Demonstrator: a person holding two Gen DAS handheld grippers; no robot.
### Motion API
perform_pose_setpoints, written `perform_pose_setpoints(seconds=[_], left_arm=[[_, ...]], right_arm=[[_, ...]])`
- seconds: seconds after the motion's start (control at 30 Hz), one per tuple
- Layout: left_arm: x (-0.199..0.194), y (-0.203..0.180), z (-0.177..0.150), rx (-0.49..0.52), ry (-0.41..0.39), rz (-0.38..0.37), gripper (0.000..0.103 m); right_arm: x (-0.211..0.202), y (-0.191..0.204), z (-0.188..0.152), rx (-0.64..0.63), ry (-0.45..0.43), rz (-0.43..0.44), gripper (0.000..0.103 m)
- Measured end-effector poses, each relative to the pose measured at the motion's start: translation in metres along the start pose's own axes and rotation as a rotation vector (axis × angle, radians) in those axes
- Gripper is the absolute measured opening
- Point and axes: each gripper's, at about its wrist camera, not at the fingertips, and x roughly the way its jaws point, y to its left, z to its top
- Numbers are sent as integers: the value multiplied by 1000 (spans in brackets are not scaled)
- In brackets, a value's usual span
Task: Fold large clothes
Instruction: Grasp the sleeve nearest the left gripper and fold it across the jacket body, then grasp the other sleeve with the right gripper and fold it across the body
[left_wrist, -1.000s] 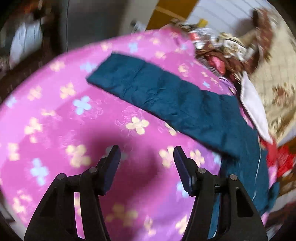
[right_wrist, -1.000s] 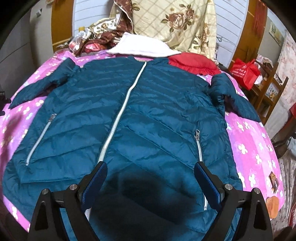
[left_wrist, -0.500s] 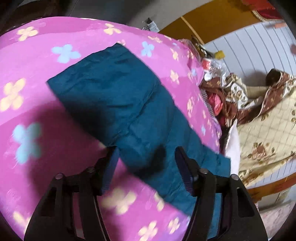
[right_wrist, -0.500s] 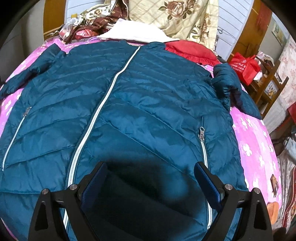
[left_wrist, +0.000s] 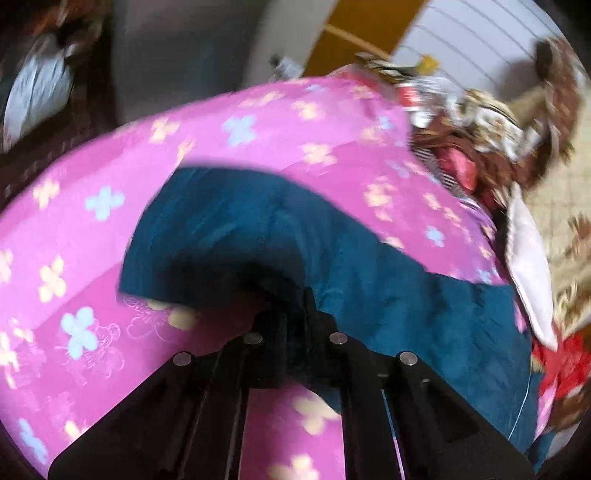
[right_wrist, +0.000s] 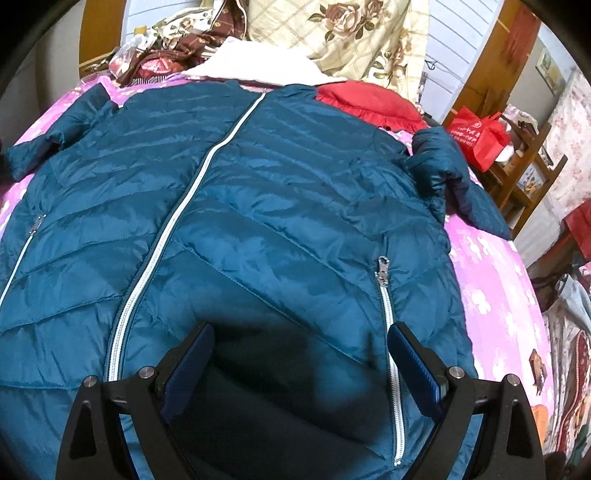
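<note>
1. A teal puffer jacket (right_wrist: 280, 206) lies zipped and front-up on a pink flowered bedspread (right_wrist: 491, 280), its hem cut off beneath the right gripper (right_wrist: 299, 365), whose jaws gape above it.
2. The left gripper (left_wrist: 295, 314) is clenched on the jacket's sleeve (left_wrist: 236, 236); blur hides the pads.
3. Beyond lie rumpled bedding (right_wrist: 354, 33) and a red bag (right_wrist: 480, 136).

The jacket (right_wrist: 258, 229) covers most of the bed (right_wrist: 487, 280) — bare pink sheet is left only along its right side and, in the left view, before and behind the sleeve (left_wrist: 236, 236). At the head, a heap of clothes (right_wrist: 173, 48), a white cloth (right_wrist: 255, 66), a red garment (right_wrist: 365, 99) and a floral quilt (right_wrist: 354, 33) block the far edge. Right of the bed, a red bag (right_wrist: 480, 133) on a wooden stand (right_wrist: 524, 177) crowds the passage — the rest there is cluttered too.
</note>
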Motion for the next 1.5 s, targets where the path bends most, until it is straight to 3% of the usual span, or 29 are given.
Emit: perform_pose_setpoints(seconds=[0.17, 0.37, 0.47, 0.57, 0.8, 0.97, 1.07, 1.1, 1.2, 1.3, 1.5], left_arm=[[-71, -75, -32, 213, -92, -93, 5], [-123, -172, -123, 430, -91, -271, 5], [-122, -214, -168, 514, -54, -280, 5], [-98, -242, -206, 545, 47, -311, 5], [-60, -287, -291, 729, 136, -207, 5], [-91, -273, -318, 762, 126, -262, 6], [-126, -252, -328, 785, 75, -290, 16], [-137, -242, -330, 790, 52, -292, 26], [-165, -203, -332, 790, -59, -224, 52], [-172, -163, -321, 773, -143, -136, 55], [-145, -99, -285, 632, -142, -54, 55]], right_arm=[[-16, -11, -8, 25, -35, 34, 93], [-30, -33, -20, 78, -54, 55, 93], [-33, -47, -23, 112, -56, 53, 93], [-35, -65, -28, 157, -50, 52, 93], [-35, -104, -36, 243, -44, 20, 93], [-35, -123, -31, 302, -38, 51, 93], [-36, -123, -19, 303, -34, 111, 93], [-36, -121, -13, 298, -33, 141, 93], [-31, -111, 7, 279, -20, 248, 93], [-16, -102, 29, 296, -20, 298, 93], [58, -79, 77, 347, 92, 397, 93]])
